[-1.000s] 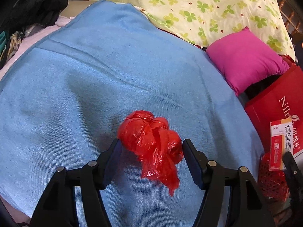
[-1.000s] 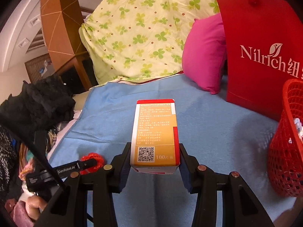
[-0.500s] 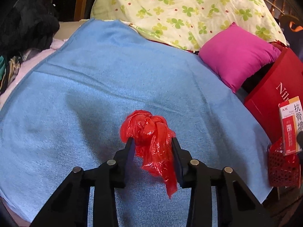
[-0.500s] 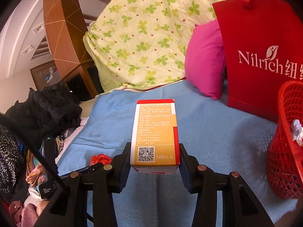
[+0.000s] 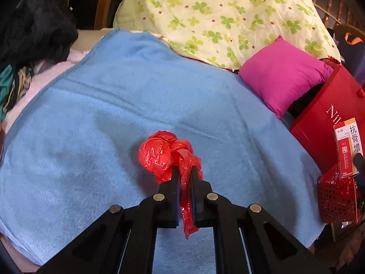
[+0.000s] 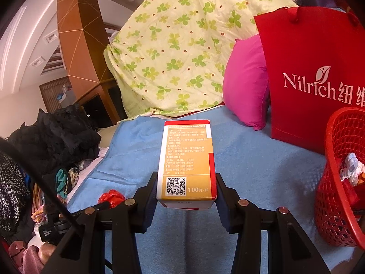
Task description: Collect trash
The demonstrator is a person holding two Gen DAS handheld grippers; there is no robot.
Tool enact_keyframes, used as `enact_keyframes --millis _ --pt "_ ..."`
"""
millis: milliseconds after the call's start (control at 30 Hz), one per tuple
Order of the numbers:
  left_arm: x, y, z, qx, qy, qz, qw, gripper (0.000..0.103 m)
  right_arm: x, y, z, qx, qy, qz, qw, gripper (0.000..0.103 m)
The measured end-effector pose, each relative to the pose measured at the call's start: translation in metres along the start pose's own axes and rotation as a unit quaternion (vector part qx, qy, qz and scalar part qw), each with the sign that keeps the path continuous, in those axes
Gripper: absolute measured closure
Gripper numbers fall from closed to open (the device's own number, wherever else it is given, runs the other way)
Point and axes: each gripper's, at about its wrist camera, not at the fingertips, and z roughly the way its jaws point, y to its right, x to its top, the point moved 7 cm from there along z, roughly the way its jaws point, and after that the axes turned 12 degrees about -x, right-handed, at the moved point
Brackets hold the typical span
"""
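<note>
The 2 black fingers of the left gripper (image 5: pixel 184 178) are pinched almost together on the loose tail of a crumpled red plastic bag (image 5: pixel 165 156), whose knotted bulk bulges out ahead of the tips just above or on the blue terry blanket (image 5: pixel 109 105); whether it touches the cloth I cannot tell. A thin strip of film trails down between the jaws. The right gripper (image 6: pixel 186 196) has its fingers spread about 1 box-width and clamped on the sides of an upright orange-and-white cardboard medicine box (image 6: pixel 187 159), held clear of the blanket.

The red mesh plastic basket (image 6: pixel 337 182) stands at the right edge of the bed, in front of a red paper carrier bag (image 6: pixel 314 73), with white scraps already inside. A magenta cushion (image 5: pixel 282 73) and a clover-print quilt (image 5: pixel 223 16) lie behind.

Both pieces look ready to carry. The left grip is on thin film only, so it should stay firmly closed and lift straight up before swinging right, keeping the dangling tail off the basket rim. The box is nearer the basket; I judge it best dropped first, released only once it is over the opening.
</note>
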Motion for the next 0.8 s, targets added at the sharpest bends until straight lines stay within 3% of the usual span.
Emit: enact_keyframes --millis 100,167,233,267,533,800 --pt "-0.006 -0.013 -0.003 0.002 -0.016 -0.010 0.9998 0.093 0.001 0.003 0.001 0.000 -0.003 0.005 1.000 0.054" --pt "-0.010 -0.020 -0.006 0.000 -0.023 -0.018 0.9996 0.081 0.001 0.004 0.002 0.004 -0.008 0.012 1.000 0.054" --pt "-0.013 -0.026 -0.010 0.003 -0.026 -0.028 0.9993 0.049 0.001 0.004 0.003 0.004 -0.012 0.014 1.000 0.055" --pt "-0.013 -0.029 -0.012 0.002 -0.025 -0.034 0.9991 0.045 0.001 0.003 0.004 0.006 -0.013 0.013 1.000 0.054" --pt "-0.007 -0.028 -0.004 -0.023 -0.018 -0.079 0.9964 0.037 -0.004 -0.014 0.008 0.009 -0.015 -0.007 1.000 0.054" --pt "-0.005 -0.029 0.028 0.015 -0.005 -0.109 0.9940 0.037 -0.009 -0.014 0.013 0.002 -0.022 -0.015 1.000 0.054"
